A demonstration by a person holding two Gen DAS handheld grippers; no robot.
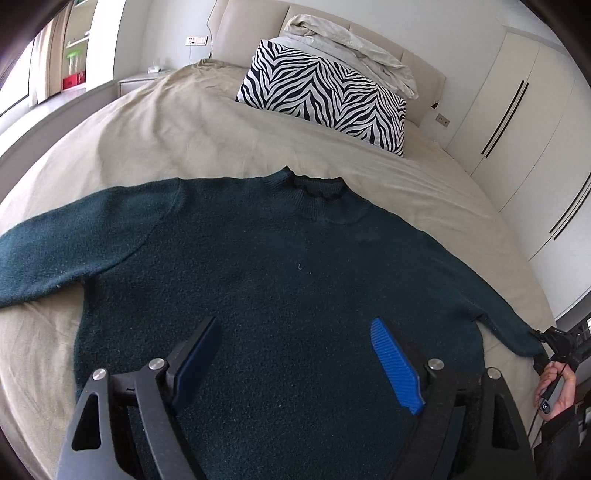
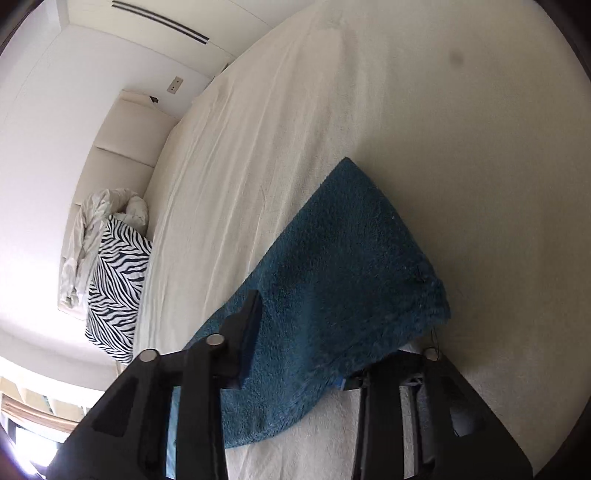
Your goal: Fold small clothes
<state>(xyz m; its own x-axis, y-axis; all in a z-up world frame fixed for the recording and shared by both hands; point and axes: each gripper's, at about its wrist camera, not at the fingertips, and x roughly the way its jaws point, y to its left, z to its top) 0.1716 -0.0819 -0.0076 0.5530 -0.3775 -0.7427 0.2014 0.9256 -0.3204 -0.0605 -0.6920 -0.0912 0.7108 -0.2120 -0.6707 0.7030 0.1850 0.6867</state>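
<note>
Beige-sheeted bed (image 1: 192, 122), dark teal sweater (image 1: 258, 266) flat on it, neck toward zebra pillow (image 1: 325, 96); crumpled white bedding (image 1: 351, 48) behind. Left gripper (image 1: 295, 354) over hem, jaws wide, empty. Right gripper (image 2: 299, 350) jaws around sleeve end (image 2: 332, 295); grip unclear.

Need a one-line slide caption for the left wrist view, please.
Open left gripper poised over the dark green knit sweater spread flat on the beige bed sheet.

Left wrist view sits low over the sweater (image 1: 266, 280), facing the headboard (image 1: 325, 33) along the bed (image 1: 166, 125). Right wrist view is rolled sideways, close above one sleeve (image 2: 332, 266). Both share the sweater, bed and zebra pillow (image 1: 325, 96).
</note>
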